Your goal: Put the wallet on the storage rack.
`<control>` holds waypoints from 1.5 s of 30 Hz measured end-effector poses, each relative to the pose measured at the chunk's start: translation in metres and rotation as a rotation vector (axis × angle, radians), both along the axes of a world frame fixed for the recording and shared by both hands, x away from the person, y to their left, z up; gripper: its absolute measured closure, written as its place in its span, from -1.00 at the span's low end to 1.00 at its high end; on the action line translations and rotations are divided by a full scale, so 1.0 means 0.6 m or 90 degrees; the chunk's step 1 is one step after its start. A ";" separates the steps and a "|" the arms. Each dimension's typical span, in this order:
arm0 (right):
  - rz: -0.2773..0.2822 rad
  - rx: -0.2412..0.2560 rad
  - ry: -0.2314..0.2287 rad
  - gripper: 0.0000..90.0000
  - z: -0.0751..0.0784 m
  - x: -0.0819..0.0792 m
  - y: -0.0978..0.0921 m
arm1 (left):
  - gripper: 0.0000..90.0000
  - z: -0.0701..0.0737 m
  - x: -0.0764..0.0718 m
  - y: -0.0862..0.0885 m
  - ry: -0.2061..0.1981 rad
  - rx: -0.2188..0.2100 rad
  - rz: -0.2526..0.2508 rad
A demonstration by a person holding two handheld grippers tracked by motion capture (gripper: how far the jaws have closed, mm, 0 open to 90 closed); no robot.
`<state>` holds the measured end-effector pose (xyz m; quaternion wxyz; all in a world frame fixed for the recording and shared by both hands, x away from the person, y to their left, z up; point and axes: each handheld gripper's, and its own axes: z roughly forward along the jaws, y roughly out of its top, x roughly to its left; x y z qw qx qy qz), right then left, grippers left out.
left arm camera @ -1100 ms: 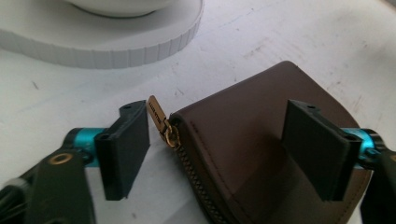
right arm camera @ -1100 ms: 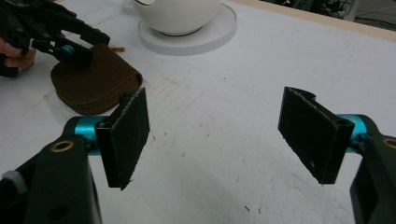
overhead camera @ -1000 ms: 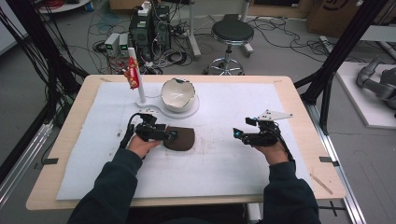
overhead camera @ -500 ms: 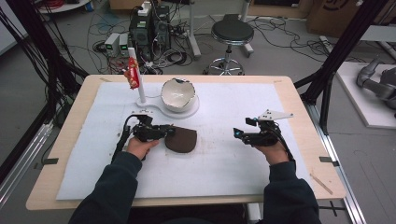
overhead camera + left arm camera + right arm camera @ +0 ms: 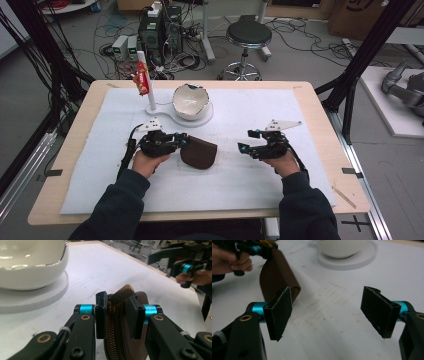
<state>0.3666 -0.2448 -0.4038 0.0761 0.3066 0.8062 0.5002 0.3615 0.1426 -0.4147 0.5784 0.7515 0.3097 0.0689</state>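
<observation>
1. Workshop floor strewn with cables, computer boxes and a round stool (image 5: 248,34) lies beyond a wooden table (image 5: 320,107) covered by a white sheet (image 5: 250,120).
2. Brown leather pouch (image 5: 199,152) rests on the sheet near the table's middle, in front of the white bowl (image 5: 191,100); the left gripper view shows its zipper (image 5: 111,325) running along the upper edge, with a brass pull tab (image 5: 122,293) raised at an angle.
3. Left gripper (image 5: 183,141), held in the person's left hand (image 5: 146,162), meets the pouch at its left end. In the left gripper view its jaws are drawn close about the zipper edge, one pad on each side, the pull tab rising between them; the grip on the pouch is clenched.
4. Right gripper (image 5: 242,146), held in the right hand (image 5: 282,163), sits well apart from the pouch on its right, jaws pointing toward it. In the right gripper view the two pads (image 5: 280,311) stand wide apart with bare sheet between them: released, grasping nothing.
5. Bowl stands on a white round base (image 5: 200,119), from which a white post (image 5: 148,85) rises at the left, carrying a red packet (image 5: 142,82) near its top.
6. Pouch, seen from the right gripper view (image 5: 275,275), stands on edge, lifted at the end held by the left gripper.
</observation>
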 end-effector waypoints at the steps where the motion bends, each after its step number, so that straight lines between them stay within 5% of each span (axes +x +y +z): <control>1: 0.018 -0.005 0.006 -0.44 -0.006 0.003 0.012 | 0.60 0.001 -0.002 0.000 -0.005 0.003 -0.002; 4: 0.078 -0.005 0.030 -0.44 -0.022 0.010 0.047 | 0.60 0.002 -0.006 0.000 -0.008 0.002 -0.004; 8: 0.148 0.034 0.073 -0.44 -0.040 0.025 0.099 | 0.59 -0.001 -0.007 0.004 -0.006 -0.007 -0.007; 12: 0.174 0.029 0.098 -0.38 -0.052 0.035 0.130 | 0.59 -0.004 -0.009 0.009 -0.006 -0.017 -0.011; 15: 0.205 -0.001 0.117 0.06 -0.063 0.040 0.152 | 0.59 -0.006 -0.010 0.013 0.000 -0.020 -0.010; 16: 0.208 0.011 0.124 0.31 -0.061 0.042 0.151 | 0.57 -0.007 -0.010 0.017 0.009 -0.019 -0.009; 18: 0.217 0.027 0.134 0.46 -0.057 0.043 0.146 | 0.58 -0.006 -0.011 0.029 0.015 -0.018 0.016; 22: 0.198 0.019 0.090 0.51 -0.037 0.036 0.127 | 0.38 0.014 -0.017 0.073 0.000 -0.041 0.078; 24: 0.179 0.027 0.071 0.51 -0.031 0.037 0.119 | 0.25 0.024 -0.025 0.101 -0.018 -0.022 0.121; 28: 0.146 0.054 0.017 0.51 -0.006 0.040 0.111 | -0.03 0.022 -0.043 0.159 -0.067 0.065 0.235; 32: 0.131 0.046 -0.044 0.51 0.035 0.053 0.121 | -0.31 0.012 -0.039 0.197 -0.051 0.063 0.298; 39: 0.118 0.023 -0.123 0.50 0.100 0.109 0.155 | -0.39 -0.003 -0.035 0.220 -0.021 0.043 0.321; 45: 0.091 -0.040 -0.147 0.50 0.112 0.169 0.191 | -0.39 -0.006 -0.036 0.228 -0.019 0.012 0.314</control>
